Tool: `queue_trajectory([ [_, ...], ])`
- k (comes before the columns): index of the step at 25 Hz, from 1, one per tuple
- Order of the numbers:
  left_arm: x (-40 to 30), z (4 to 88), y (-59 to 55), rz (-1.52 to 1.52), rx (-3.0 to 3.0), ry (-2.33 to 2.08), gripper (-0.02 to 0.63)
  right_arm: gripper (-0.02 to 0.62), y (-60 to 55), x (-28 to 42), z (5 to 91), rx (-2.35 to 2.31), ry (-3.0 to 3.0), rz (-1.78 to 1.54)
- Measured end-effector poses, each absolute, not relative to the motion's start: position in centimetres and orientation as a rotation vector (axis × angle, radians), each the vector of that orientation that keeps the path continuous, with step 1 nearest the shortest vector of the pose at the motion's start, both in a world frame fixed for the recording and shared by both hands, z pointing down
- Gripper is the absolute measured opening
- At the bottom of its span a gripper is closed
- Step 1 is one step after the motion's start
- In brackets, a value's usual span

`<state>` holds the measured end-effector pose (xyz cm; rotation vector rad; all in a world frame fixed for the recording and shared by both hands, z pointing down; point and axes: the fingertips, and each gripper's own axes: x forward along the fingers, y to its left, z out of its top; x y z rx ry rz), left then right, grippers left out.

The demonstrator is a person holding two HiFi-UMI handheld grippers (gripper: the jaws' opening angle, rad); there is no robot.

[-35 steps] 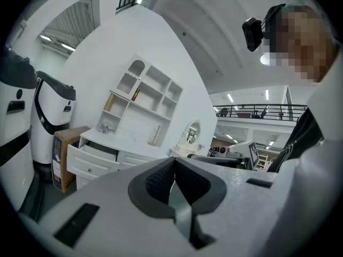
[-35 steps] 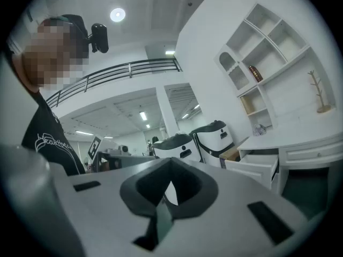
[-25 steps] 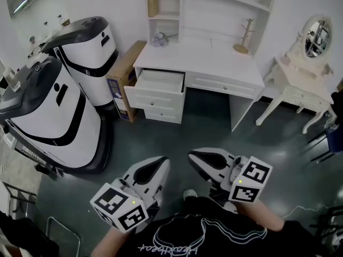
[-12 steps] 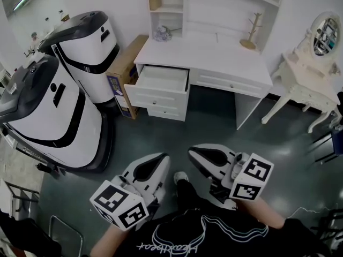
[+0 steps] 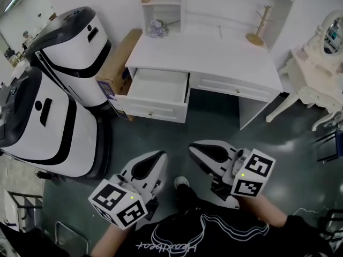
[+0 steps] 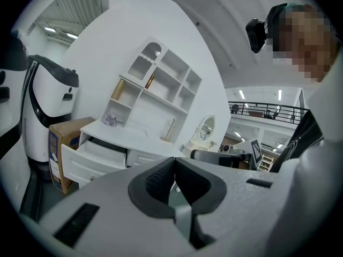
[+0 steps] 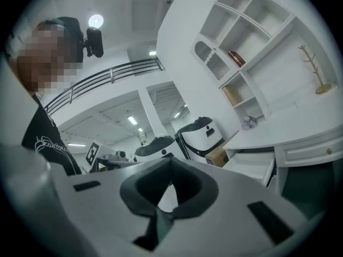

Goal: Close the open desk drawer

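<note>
Left gripper [image 5: 156, 161] sat low, left of centre; jaws pressed together, nothing between them; right gripper [image 5: 196, 150] low, right of centre; its jaws were together too and held nothing; both were well apart from the white desk [image 5: 214, 58] at upper centre; top drawer [image 5: 156, 92] at the desk's left end stood pulled out; cardboard box [image 5: 115, 68] just left of it.

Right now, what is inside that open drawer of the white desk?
The drawer shows only its bare white bottom, with no items in the visible part. Its back end sits under the desk top, so that stretch is hidden.
</note>
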<state>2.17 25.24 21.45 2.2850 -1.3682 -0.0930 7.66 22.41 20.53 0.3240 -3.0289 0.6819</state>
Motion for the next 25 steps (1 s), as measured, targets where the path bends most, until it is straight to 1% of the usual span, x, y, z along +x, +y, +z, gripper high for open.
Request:
queue_trajectory([
  [6, 0.7, 23.1, 16.6, -0.039, 2.254, -1.364, 0.005, 0.006, 13.3, 5.8, 22.0, 0.348, -3.004, 0.728],
  [11, -1.2, 24.3, 11.5, 0.004, 2.238, -1.409, 0.005, 0.006, 8.6, 4.0, 23.1, 0.298, -2.985, 0.719],
  [16, -3.8, 27.1, 9.1, 0.009, 2.191, -1.455, 0.005, 0.006, 6.1, 2.6, 25.2, 0.313, -2.959, 0.699],
  [25, -8.0, 34.2, 6.5, 0.052, 2.084, -1.506, 0.005, 0.006, 3.3, 0.4, 29.7, 0.366, -2.886, 0.772],
])
